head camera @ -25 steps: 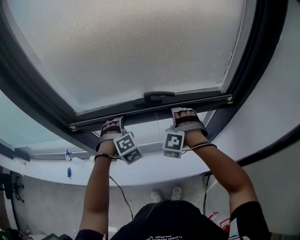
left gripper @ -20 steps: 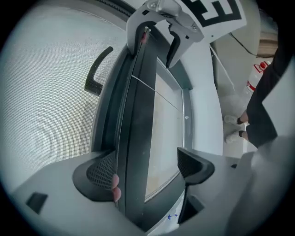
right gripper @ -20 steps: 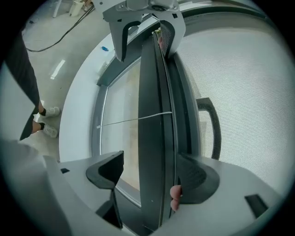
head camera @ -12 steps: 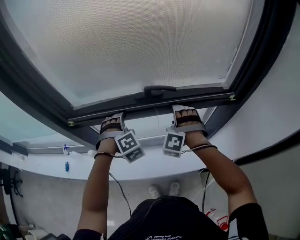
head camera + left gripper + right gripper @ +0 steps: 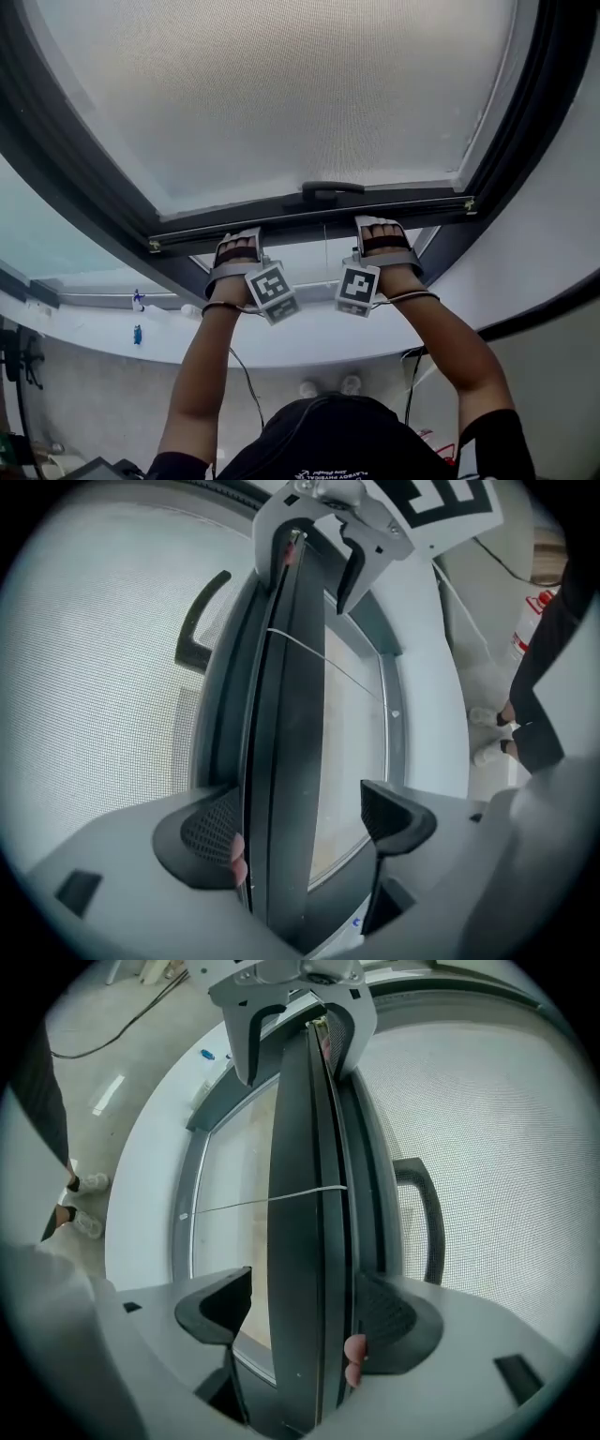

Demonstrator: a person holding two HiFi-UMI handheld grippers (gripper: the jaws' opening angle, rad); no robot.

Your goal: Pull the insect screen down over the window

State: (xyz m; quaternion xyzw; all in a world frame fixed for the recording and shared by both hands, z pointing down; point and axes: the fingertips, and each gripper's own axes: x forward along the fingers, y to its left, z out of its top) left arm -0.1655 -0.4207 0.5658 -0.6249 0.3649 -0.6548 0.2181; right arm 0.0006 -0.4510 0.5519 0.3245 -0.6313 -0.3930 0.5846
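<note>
Working overhead at the window frame (image 5: 84,187), with the screen (image 5: 281,94) drawn most of the way down and its bottom bar (image 5: 281,223) lying just above a last strip of bare glass (image 5: 309,255). Straddling that bar with the left claw (image 5: 295,822) left of the handle (image 5: 323,191) and the right claw (image 5: 309,1312) right of it, probably to share the pull and keep the bar level in its side tracks. Reading both claws as released, not clenched: in each gripper view one ribbed pad (image 5: 202,832) laid against the mesh-side face of the bar, the opposite pad standing clear of the near face with a gap between. Hooking, then, rather than pinching, which suits a straight downward drag. Also noting fingertips (image 5: 239,855) tucked beside the bearing pad, likely adding to the hold. Marker cubes (image 5: 274,291) hanging below the wrists, facing the head view. Against the frame half a second earlier: same hold, same places either side of the handle, the whole group sitting slightly further right and lower in the head view. Strip of glass under the bar looking much the same, so little travel to report.
</note>
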